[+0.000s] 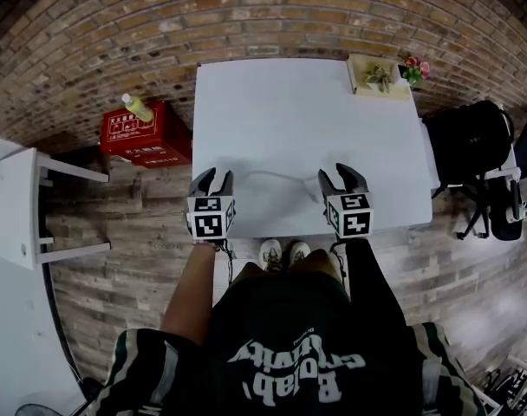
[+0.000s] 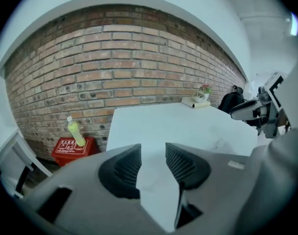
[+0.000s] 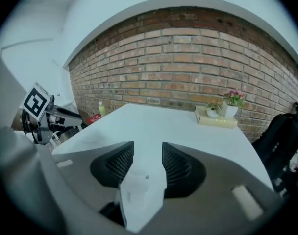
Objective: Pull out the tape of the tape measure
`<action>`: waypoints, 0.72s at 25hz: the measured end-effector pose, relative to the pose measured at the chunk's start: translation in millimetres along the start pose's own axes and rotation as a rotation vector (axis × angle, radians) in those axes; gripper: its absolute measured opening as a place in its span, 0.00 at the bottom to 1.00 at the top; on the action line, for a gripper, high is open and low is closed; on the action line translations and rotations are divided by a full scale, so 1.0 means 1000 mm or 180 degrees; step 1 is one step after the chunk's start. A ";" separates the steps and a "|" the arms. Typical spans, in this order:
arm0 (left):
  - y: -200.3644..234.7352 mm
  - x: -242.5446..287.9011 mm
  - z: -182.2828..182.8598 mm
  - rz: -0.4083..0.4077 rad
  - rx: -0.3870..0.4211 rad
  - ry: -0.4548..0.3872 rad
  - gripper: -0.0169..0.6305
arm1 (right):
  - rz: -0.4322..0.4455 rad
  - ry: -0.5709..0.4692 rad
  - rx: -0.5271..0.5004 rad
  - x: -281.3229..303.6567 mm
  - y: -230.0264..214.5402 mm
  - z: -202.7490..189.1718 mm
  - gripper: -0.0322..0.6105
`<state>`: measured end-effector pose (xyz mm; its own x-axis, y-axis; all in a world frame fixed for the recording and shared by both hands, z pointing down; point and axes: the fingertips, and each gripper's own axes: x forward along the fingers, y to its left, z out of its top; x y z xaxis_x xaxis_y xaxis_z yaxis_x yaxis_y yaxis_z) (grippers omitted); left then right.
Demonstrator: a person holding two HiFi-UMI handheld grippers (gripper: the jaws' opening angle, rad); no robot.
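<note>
I make out no tape measure body in any view. A thin pale curved line [image 1: 276, 178] lies on the white table [image 1: 298, 120] between my two grippers; whether it is the tape I cannot tell. My left gripper [image 1: 213, 173] hovers at the table's near edge, its jaws apart, with only table surface showing between the ribbed pads [image 2: 127, 168]. The right gripper [image 1: 343, 170] is level with it, to the right, jaws also apart. In the right gripper view a whitish piece [image 3: 139, 192] sits low in the gap behind the pads [image 3: 176, 168], and neither pad presses on it.
A wooden tray with small potted plants [image 1: 378, 76] stands at the table's far right corner. A red box [image 1: 146, 133] carrying a yellow-green bottle [image 1: 138, 107] sits on the floor to the left. A black chair [image 1: 467, 141] is on the right, a white shelf [image 1: 21, 206] on the left.
</note>
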<state>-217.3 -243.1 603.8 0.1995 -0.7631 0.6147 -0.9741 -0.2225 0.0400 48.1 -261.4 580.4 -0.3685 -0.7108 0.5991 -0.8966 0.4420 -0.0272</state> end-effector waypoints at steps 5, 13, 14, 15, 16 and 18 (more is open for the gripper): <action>-0.013 -0.028 0.066 0.0028 0.0116 -0.0517 0.29 | 0.0013 -0.0479 -0.0050 -0.027 -0.004 0.055 0.35; -0.065 -0.091 0.155 0.0072 0.0395 -0.1181 0.33 | 0.0101 -0.1056 -0.0124 -0.086 -0.018 0.115 0.35; -0.072 -0.098 0.163 0.0097 0.0441 -0.1230 0.33 | 0.0120 -0.1121 -0.0137 -0.094 -0.019 0.121 0.35; -0.078 -0.105 0.170 0.0122 0.0484 -0.1277 0.33 | 0.0141 -0.1183 -0.0155 -0.102 -0.020 0.127 0.35; -0.084 -0.112 0.177 0.0141 0.0519 -0.1330 0.34 | 0.0163 -0.1246 -0.0174 -0.110 -0.020 0.132 0.35; -0.098 -0.125 0.190 0.0157 0.0570 -0.1452 0.34 | 0.0186 -0.1393 -0.0205 -0.126 -0.022 0.143 0.35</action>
<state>-126.8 -241.3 373.3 0.2187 -0.9544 0.2032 -0.9580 -0.2496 -0.1412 78.8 -260.0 391.3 -0.4996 -0.8422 0.2027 -0.8592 0.5115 0.0074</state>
